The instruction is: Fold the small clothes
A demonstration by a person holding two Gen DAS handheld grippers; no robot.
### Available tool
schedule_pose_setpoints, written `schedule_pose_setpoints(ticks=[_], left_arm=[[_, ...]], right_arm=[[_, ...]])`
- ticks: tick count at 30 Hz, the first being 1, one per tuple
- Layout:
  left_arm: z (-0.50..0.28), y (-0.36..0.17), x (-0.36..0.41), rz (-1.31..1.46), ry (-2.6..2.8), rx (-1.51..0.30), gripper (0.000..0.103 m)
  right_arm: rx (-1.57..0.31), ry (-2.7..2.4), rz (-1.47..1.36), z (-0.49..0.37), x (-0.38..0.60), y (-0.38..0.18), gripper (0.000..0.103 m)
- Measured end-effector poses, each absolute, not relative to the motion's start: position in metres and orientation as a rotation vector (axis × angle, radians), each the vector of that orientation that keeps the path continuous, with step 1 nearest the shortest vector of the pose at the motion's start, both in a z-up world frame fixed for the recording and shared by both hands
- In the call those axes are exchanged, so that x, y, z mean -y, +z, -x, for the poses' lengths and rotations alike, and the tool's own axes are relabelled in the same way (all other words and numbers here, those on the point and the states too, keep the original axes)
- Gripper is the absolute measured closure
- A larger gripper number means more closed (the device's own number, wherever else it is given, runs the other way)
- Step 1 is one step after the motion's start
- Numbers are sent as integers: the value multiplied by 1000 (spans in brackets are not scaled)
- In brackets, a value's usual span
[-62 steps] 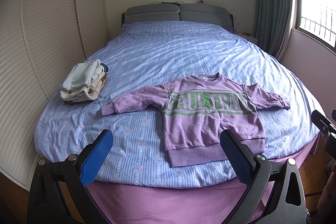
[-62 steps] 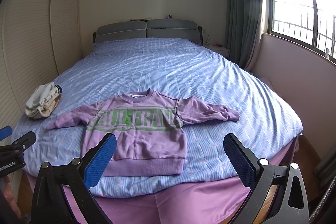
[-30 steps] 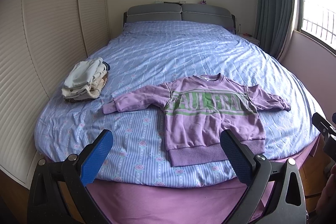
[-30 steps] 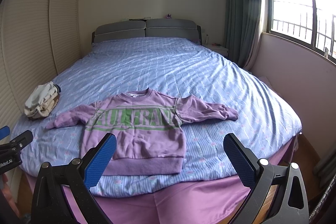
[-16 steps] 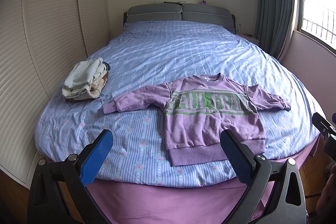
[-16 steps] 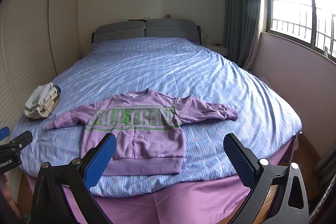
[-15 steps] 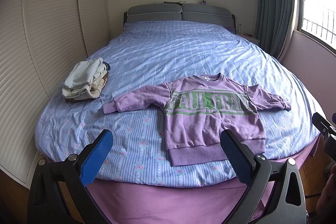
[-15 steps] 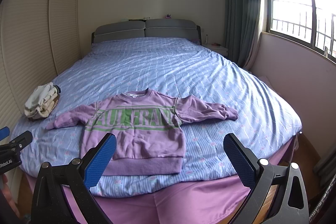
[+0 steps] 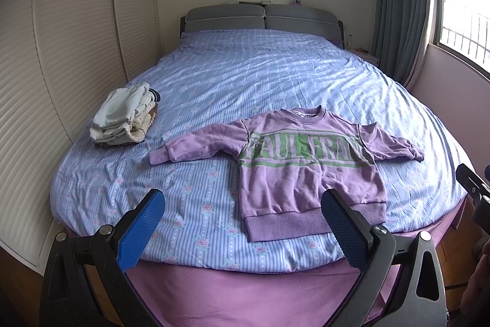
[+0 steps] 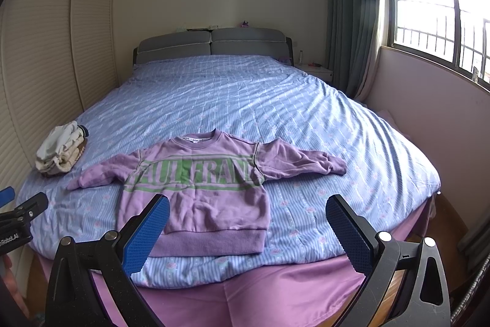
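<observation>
Purple sweatshirt (image 9: 309,167) is spread flat on the bed (image 9: 260,75), both jaws held wide and empty; bedsheet could be pinched with a sleeve.

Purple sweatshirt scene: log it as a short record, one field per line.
garment: purple sweatshirt, lying flat, front up, both sleeves spread out, unfolded
lettering: green band with pale letters across the chest
surface: bed with blue striped floral cover
garment position: near the foot edge of the bed, hem toward the cameras
other items: stack of folded clothes at the bed's left side, apart from the sweatshirt
left gripper: open, holding nothing, short of the bed edge
right gripper: open, holding nothing, short of the bed edge
fold status: not yet begun
</observation>
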State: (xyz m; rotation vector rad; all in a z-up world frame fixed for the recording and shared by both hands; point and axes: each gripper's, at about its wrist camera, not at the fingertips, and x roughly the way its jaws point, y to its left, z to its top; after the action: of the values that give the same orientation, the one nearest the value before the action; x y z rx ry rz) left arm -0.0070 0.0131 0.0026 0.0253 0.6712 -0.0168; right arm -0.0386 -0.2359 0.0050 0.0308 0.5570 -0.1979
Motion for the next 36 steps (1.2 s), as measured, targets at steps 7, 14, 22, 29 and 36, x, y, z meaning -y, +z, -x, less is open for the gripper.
schedule_pose_setpoints(ticks=[7, 14, 22, 29, 36], left_arm=[[0, 2, 0, -36, -27, -659, 0], [-36, 5, 36, -44, -56, -619, 0], [-94, 7, 105, -44, -133, -567, 0], [-146, -19, 171, -36, -170, -593, 0], [-193, -48, 232, -46, -175, -613, 0]], right_arm=[[-542, -206, -28, 38, 240, 4, 0], [-532, -234, -43, 13, 264, 4, 0], [-512, -312, -88, -33, 324, -4, 0], [-532, -396, -206, -71, 403, -31, 2], [-559, -492, -276, -101, 469, -62, 27]])
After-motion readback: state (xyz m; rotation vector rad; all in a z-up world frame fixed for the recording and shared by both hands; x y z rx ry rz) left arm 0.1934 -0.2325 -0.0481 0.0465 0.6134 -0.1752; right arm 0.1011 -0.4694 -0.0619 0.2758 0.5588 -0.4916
